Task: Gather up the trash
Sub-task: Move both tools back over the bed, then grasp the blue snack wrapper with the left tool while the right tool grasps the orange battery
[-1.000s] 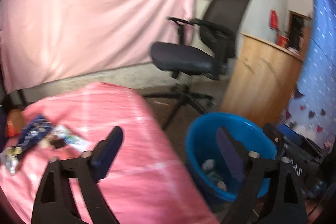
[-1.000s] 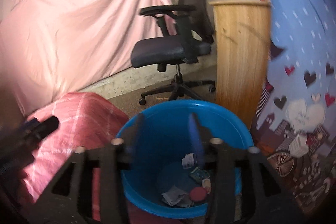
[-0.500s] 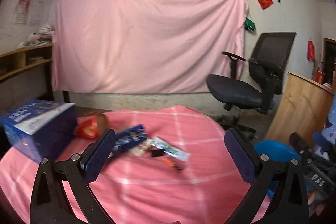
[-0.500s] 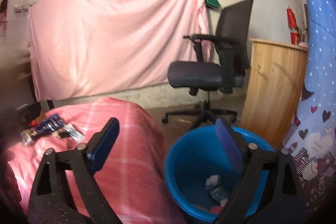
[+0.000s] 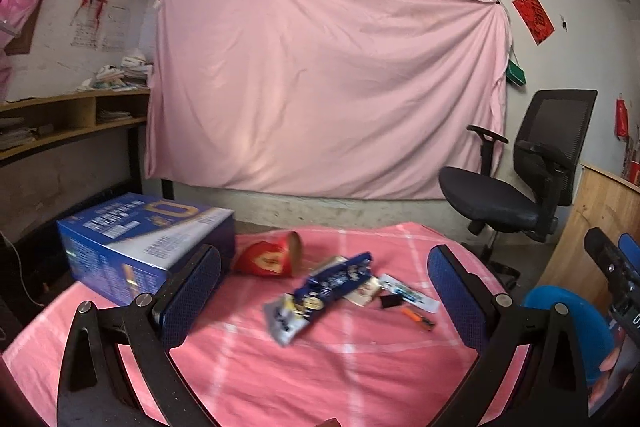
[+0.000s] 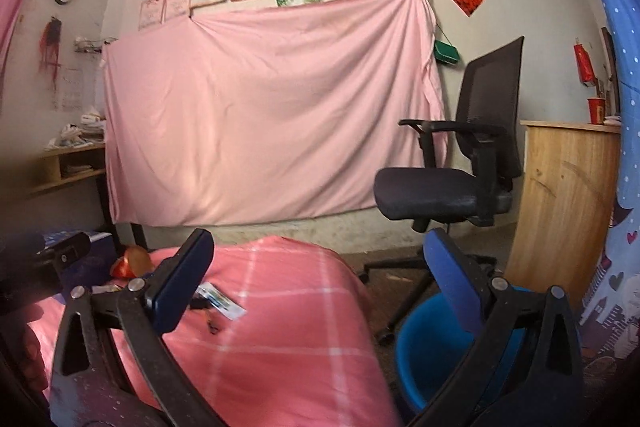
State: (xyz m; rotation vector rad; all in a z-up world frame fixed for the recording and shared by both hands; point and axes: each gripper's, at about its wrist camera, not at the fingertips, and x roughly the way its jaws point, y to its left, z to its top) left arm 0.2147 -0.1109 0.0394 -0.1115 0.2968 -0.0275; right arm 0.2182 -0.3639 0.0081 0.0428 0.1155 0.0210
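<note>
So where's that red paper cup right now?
In the left wrist view the red paper cup lies tipped over on the pink tablecloth, beside the blue box.

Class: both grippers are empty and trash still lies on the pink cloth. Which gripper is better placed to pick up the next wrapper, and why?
Probably the left gripper: it faces the blue wrapper almost centred between its open jaws. The right gripper, also open, looks past the table edge toward the blue bin, with the litter off to its left.

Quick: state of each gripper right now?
Left gripper: open, holding nothing.
Right gripper: open, holding nothing.
</note>
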